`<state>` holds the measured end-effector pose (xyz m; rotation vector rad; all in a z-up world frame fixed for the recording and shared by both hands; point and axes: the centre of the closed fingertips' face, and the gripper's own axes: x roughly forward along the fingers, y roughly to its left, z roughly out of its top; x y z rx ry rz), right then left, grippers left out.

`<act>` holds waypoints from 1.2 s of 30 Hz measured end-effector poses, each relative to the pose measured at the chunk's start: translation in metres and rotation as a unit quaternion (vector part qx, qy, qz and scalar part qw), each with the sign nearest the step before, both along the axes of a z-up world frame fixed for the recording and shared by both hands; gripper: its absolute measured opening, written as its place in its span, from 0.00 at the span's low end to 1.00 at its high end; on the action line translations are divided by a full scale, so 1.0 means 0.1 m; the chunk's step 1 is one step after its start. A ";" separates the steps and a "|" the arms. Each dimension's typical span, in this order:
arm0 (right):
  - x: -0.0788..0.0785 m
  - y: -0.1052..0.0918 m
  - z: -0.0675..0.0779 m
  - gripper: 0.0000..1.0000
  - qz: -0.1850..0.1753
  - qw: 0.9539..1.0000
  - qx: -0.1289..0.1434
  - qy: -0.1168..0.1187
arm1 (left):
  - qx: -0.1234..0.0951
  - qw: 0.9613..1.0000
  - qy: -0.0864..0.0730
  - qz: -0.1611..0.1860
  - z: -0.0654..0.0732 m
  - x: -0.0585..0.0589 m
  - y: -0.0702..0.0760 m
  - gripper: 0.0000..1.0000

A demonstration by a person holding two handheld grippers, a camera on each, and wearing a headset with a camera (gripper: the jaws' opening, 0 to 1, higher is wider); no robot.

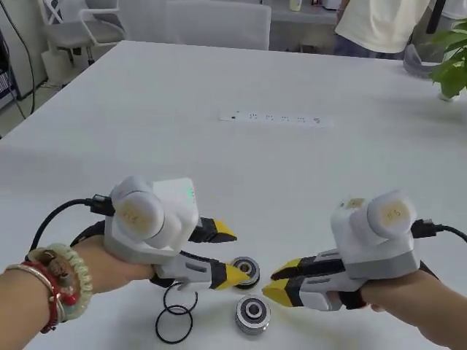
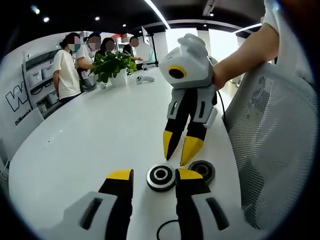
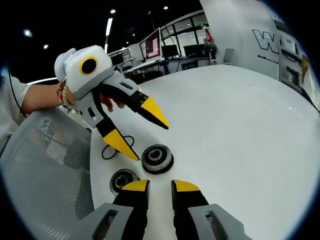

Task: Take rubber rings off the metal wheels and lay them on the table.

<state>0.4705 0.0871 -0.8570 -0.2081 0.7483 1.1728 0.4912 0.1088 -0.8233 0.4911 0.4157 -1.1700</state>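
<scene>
Down at the near edge of the white table (image 1: 233, 146): 2 metal wheels lying flat and just apart, far wheel (image 1: 245, 270) and near wheel (image 1: 252, 313). Reaching in from the left with the left gripper (image 1: 227, 254), spread wide and gripping nothing, lower yellow tip just beside the far wheel. Looking along those jaws in the left gripper view, finding that same far wheel right ahead of the gap. Closing in from the opposite side with the right gripper (image 1: 279, 281), set narrow with just a slim gap at the tips, nothing in it, lined up on the far wheel too, not touching. And 2 black rubber rings (image 1: 176, 312) already off, flat on the table, overlapping, just below the left gripper and left of the near wheel. Cannot tell whether either wheel carries another ring. Farther out, a white power strip (image 1: 276, 117) mid-table, and a leafy plant (image 1: 452, 65) at the far right.
</scene>
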 end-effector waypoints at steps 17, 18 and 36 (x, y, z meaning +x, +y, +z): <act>0.06 0.10 0.01 0.16 -0.007 1.000 0.012 -0.018 | 0.003 1.000 0.022 0.007 -0.18 -0.02 -0.04 0.11; 0.06 0.10 0.01 0.16 -0.008 1.000 0.013 -0.018 | -0.001 1.000 0.026 0.010 -0.18 -0.02 -0.04 0.10; 0.13 0.14 0.02 0.17 0.016 0.997 -0.002 -0.076 | -0.006 0.999 0.023 0.028 -0.14 0.04 -0.09 0.07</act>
